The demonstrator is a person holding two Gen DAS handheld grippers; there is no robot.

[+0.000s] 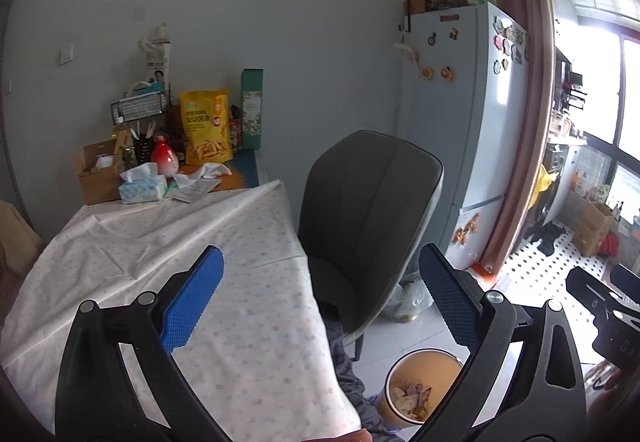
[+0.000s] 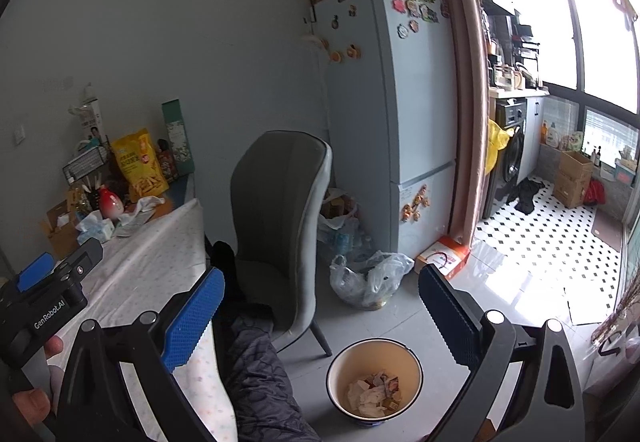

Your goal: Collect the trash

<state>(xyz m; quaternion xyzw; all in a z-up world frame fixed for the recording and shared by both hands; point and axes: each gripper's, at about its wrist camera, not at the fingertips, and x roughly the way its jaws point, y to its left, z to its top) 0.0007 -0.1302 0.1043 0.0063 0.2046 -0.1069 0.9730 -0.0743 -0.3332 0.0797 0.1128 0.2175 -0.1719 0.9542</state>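
Two claws stand wide apart at the jaws with nothing between the blue pads: the left claw [image 1: 320, 298] hangs over the near right edge of the table [image 1: 168, 242], and the right claw [image 2: 320, 312] hangs over the floor just right of it. Below them, on the grey floor beside the table, sits the round waste bin [image 2: 374, 352], cream inside, holding crumpled tissue and scraps of paper [image 2: 374, 392]; some pieces look like wrappers, though the view is too coarse to be sure. A grey chair [image 2: 280, 210] stands at the table's right side, and a clear plastic bag [image 2: 368, 282] of rubbish lies on the floor behind it, near the pale blue fridge [image 2: 400, 122]. At the table's far end are a tissue pack [image 1: 142, 188], a crumpled white tissue [image 1: 204, 172], a red-and-white vase [image 1: 165, 160] and a yellow snack bag [image 1: 206, 126]. The white cloth over the near part of the table carries nothing.
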